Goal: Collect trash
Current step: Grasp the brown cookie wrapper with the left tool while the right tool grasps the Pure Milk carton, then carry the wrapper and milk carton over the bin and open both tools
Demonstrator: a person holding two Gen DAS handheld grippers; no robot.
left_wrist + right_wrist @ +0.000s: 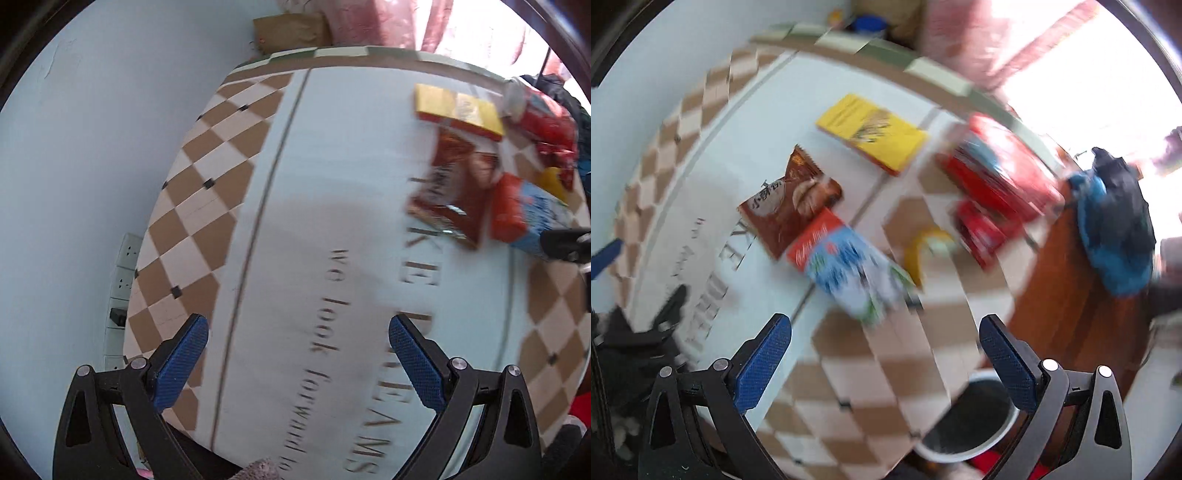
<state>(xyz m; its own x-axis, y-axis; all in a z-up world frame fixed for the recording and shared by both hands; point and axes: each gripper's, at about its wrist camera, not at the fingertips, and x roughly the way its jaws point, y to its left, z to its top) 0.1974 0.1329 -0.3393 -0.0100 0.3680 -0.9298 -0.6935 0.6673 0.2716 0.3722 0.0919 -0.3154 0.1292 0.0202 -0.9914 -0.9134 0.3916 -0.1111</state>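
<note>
Several pieces of trash lie on a table with a checked cloth (849, 376): a yellow box (871, 133), a brown snack bag (792, 206), a red and blue packet (846, 266), red wrappers (997, 184) and a yellow tape roll (923, 247). My right gripper (884, 354) hangs open above the cloth, just short of the red and blue packet. My left gripper (297, 363) is open over the printed middle of the cloth, with the same brown bag (454, 184), yellow box (458, 110) and red and blue packet (524, 214) far off to its right. Both views are blurred.
A white bin with a dark liner (971, 421) stands on the floor below the table's near right edge. A blue and black bag (1115, 221) hangs on brown wood at right. A wall with sockets (123, 280) runs along the table's left side. Pink curtains (388, 22) hang behind.
</note>
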